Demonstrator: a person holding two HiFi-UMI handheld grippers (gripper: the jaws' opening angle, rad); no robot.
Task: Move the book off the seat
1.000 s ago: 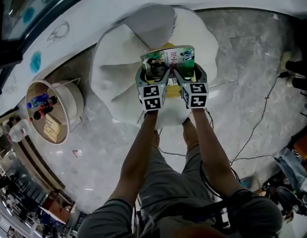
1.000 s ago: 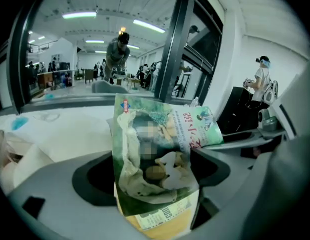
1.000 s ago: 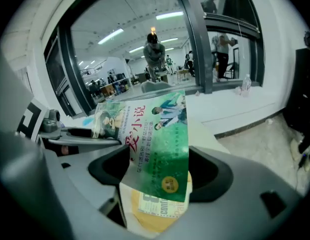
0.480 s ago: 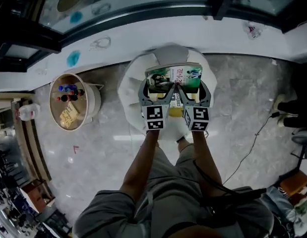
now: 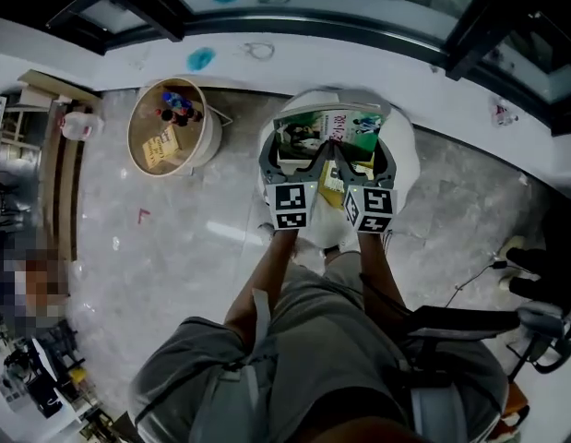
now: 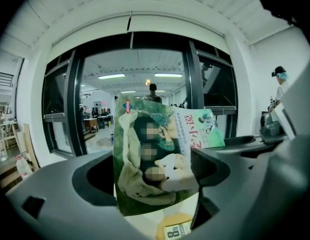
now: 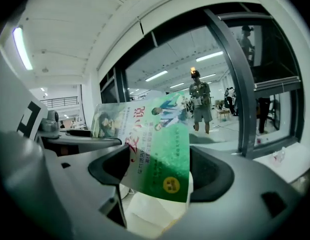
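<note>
Okay, left gripper [image 5: 294, 155] and right gripper [image 5: 357, 160] are both clamping the book [image 5: 333, 129], with their jaws pressing on it from either side. The book is sitting at 12 o'clock from the marker cubes, held over the white seat [image 5: 400, 153]. In both gripper views it's standing nearly upright, cover facing the camera. A round tub [image 5: 208, 142] holding bottles is sitting at 9 o'clock of the seat.

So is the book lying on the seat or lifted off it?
Lifted: the left gripper and right gripper both clamp the book, with windows behind it.
</note>
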